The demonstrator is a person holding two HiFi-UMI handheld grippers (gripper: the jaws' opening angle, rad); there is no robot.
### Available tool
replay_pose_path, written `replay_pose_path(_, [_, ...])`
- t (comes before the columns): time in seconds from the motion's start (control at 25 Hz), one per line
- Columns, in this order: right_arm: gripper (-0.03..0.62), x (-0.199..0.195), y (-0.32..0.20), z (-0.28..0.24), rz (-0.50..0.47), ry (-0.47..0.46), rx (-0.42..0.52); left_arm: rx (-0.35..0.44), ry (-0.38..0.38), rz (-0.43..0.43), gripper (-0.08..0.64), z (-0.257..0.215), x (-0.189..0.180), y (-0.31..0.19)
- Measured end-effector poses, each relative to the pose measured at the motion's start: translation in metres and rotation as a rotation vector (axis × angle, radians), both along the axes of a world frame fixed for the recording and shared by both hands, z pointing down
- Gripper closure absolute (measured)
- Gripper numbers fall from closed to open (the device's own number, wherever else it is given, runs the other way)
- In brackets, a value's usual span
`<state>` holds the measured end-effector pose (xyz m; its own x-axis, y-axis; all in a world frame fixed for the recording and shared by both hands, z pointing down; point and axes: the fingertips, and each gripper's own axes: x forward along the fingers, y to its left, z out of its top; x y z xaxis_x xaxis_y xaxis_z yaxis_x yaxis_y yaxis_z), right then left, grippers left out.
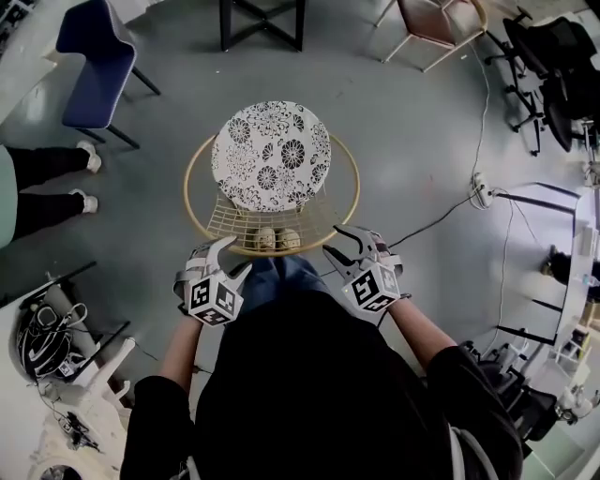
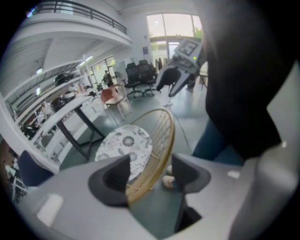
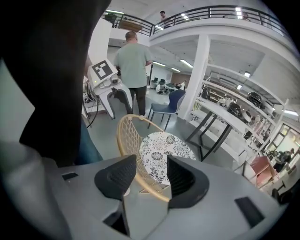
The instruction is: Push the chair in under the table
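Observation:
The chair has a round floral seat cushion (image 1: 272, 155) and a gold wire backrest with a hoop rim (image 1: 195, 202). It stands on the grey floor in front of me, its back toward me. The table's black legs (image 1: 262, 23) are beyond it. My left gripper (image 1: 225, 258) is open at the left of the rim; in the left gripper view the rim (image 2: 164, 140) runs between the spread jaws of that gripper (image 2: 150, 176). My right gripper (image 1: 345, 244) is open at the right of the rim. The rim (image 3: 129, 136) passes between its jaws (image 3: 151, 180), with the cushion (image 3: 161, 150) behind.
A blue chair (image 1: 94, 61) stands at the far left, with a bystander's legs (image 1: 47, 187) below it. A pink chair (image 1: 436, 23) and black office chairs (image 1: 553, 66) stand at the far right. A cable (image 1: 441, 216) crosses the floor. A person in a green shirt (image 3: 133, 65) stands behind.

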<state>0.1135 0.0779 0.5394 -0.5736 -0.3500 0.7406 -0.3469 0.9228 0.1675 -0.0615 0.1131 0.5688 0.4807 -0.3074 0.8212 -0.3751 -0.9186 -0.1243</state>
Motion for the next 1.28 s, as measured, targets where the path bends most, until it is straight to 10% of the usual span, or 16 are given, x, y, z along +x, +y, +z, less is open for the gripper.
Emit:
replay_pose_path(0.44, [0.413,0.005,0.016,0.075,-0.164,0.199,-0.037,-0.08,-0.108,-0.003,0.272,0.059,-0.021,-0.001])
replay_pose_path(1.28, [0.413,0.008,-0.007,0.139,-0.158,0.454,0.012,0.133,-0.358,0.021,0.348,0.093,-0.035,-0.025])
